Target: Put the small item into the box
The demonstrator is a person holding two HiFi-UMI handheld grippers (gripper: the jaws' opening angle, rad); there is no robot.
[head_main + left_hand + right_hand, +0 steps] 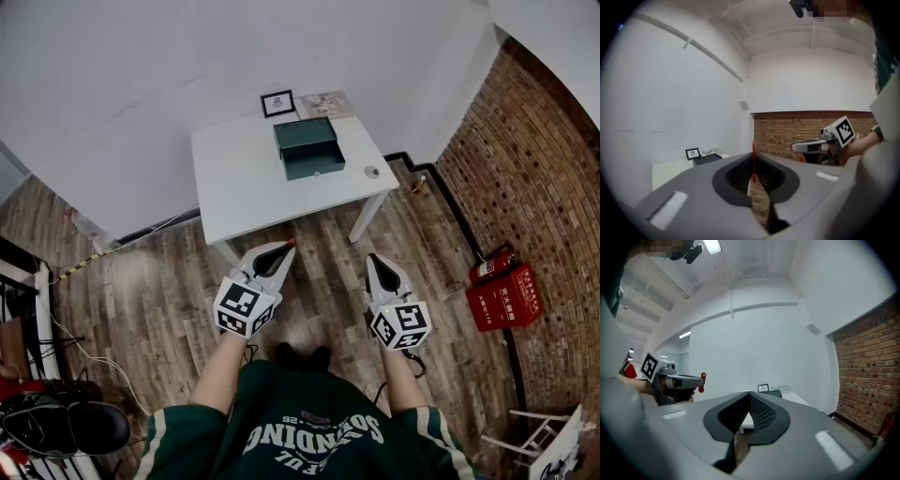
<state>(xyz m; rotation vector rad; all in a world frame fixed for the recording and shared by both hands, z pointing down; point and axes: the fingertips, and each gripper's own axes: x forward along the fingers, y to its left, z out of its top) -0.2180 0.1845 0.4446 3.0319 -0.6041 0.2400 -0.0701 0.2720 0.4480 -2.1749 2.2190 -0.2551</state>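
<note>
- The white rectangular counter (234,178) stands well ahead of both your claws, which hang clear of it above the wooden plank floor (141,281).
- The dark green rectangular box (309,147) sits on the counter's far half, ahead of and between your two claws.
- Your left claw (284,248) is clamped on the small item, a thin red piece (753,161) that sticks out past the tips.
- Your right claw (373,260), beside the left one, has its jaws pressed together with nothing between them.
- A black-framed picture (277,103) stands beyond the box, farthest from both claws.
- A small grey round object (372,172) lies on the counter right of the box, ahead of your right claw.
</note>
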